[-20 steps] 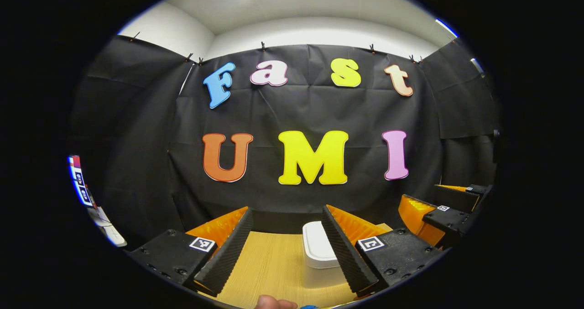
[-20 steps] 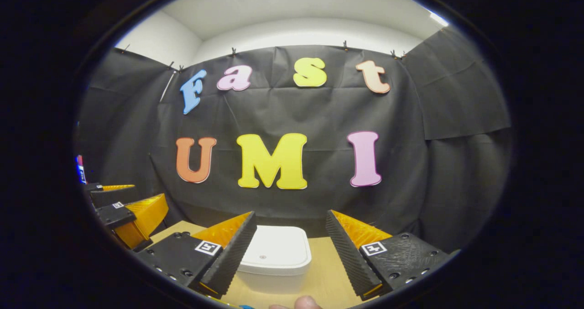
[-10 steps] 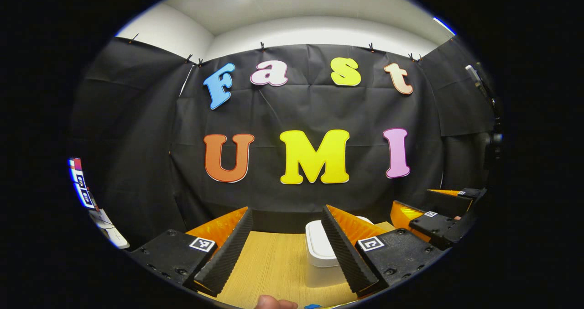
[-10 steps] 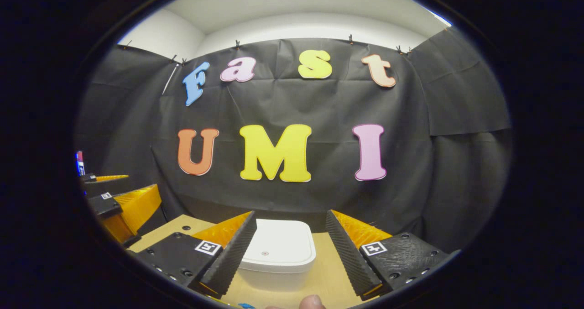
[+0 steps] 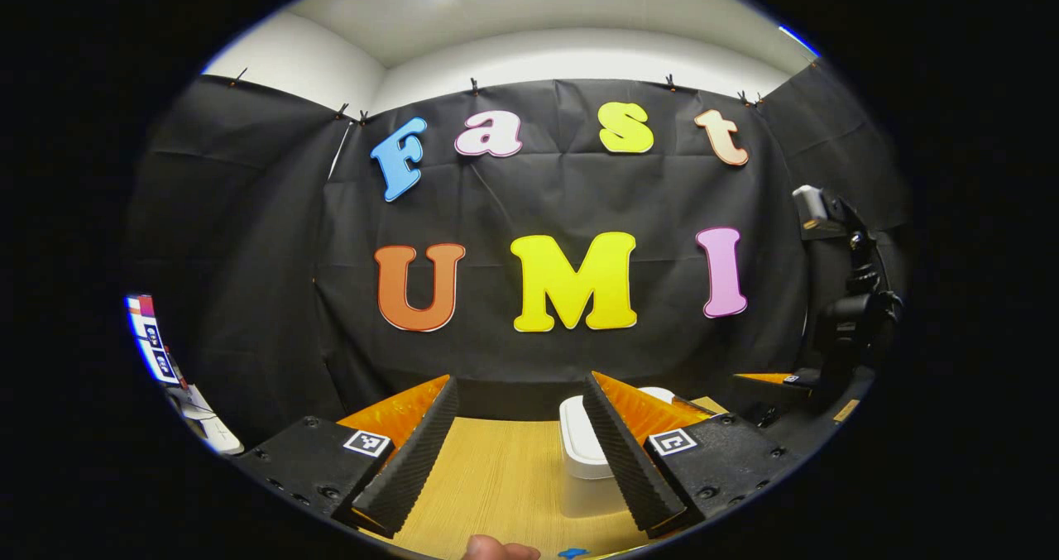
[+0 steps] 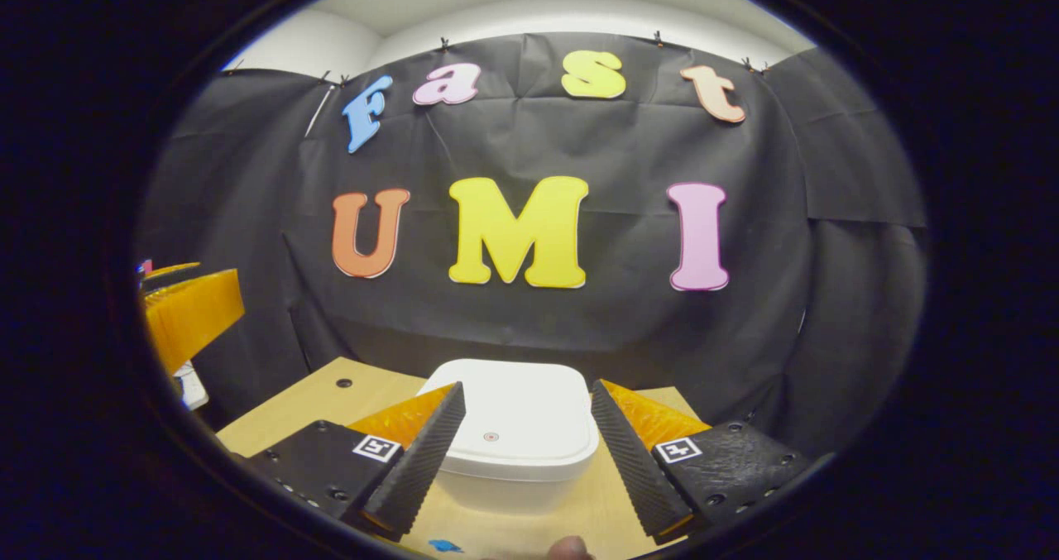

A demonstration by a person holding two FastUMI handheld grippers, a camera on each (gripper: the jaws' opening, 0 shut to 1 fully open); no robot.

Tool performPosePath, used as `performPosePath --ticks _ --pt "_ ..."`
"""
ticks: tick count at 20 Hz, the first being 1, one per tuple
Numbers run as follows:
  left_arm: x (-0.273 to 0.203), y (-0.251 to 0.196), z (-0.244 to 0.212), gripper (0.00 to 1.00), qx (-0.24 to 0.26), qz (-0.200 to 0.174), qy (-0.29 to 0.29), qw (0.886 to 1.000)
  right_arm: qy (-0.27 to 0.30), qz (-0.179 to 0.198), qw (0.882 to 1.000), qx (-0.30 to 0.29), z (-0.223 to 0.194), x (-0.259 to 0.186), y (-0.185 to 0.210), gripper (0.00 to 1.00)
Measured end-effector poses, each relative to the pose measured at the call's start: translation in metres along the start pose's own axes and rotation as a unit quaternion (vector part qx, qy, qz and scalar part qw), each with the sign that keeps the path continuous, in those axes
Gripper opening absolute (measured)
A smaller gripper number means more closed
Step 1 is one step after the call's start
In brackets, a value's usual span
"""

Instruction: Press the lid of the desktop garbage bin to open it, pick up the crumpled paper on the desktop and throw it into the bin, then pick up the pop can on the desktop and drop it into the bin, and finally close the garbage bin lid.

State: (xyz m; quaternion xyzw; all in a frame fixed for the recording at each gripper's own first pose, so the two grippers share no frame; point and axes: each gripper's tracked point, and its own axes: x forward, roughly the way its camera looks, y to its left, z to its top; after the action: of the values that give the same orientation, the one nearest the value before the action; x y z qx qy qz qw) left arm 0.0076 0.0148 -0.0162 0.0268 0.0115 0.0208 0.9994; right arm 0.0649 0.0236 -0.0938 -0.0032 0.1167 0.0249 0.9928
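Right gripper view has tipped down and closed in over the last second: the right gripper, fingers apart and holding nothing, now frames the white bin, whose lid lies shut. My guess is the opening press comes next. The left gripper, also spread and empty, hangs over the wooden desktop beside the bin.

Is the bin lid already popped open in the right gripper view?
No, the white lid lies flat and closed on the bin, with the right gripper open above it.
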Motion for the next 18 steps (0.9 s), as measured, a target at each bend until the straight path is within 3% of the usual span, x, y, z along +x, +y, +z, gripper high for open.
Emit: performPosePath --ticks 6,9,10,15,16,17,18 --pt "-0.002 0.012 -0.002 0.97 0.004 0.021 0.005 1.000 0.031 0.013 0.999 0.007 -0.020 0.024 0.009 0.92" --pt "-0.004 0.015 -0.005 0.97 0.007 0.027 0.006 1.000 0.047 0.022 0.999 0.007 -0.030 0.029 0.016 0.74" --pt "-0.005 0.016 -0.006 0.97 0.008 0.029 0.008 1.000 0.054 0.026 0.998 0.005 -0.033 0.033 0.018 0.72" --pt "-0.005 0.023 -0.008 0.97 0.010 0.042 0.011 0.999 0.070 0.021 0.997 0.005 -0.041 0.045 0.018 0.30" --pt "-0.007 0.025 -0.008 0.97 0.010 0.044 0.012 0.999 0.073 0.018 0.997 0.005 -0.043 0.046 0.017 0.28" --pt "-0.005 0.027 -0.010 0.97 0.011 0.046 0.012 0.999 0.074 0.019 0.997 0.008 -0.043 0.047 0.017 0.15" --pt "-0.006 0.028 -0.010 0.97 0.011 0.048 0.012 0.999 0.075 0.022 0.997 0.009 -0.044 0.049 0.019 0.12"
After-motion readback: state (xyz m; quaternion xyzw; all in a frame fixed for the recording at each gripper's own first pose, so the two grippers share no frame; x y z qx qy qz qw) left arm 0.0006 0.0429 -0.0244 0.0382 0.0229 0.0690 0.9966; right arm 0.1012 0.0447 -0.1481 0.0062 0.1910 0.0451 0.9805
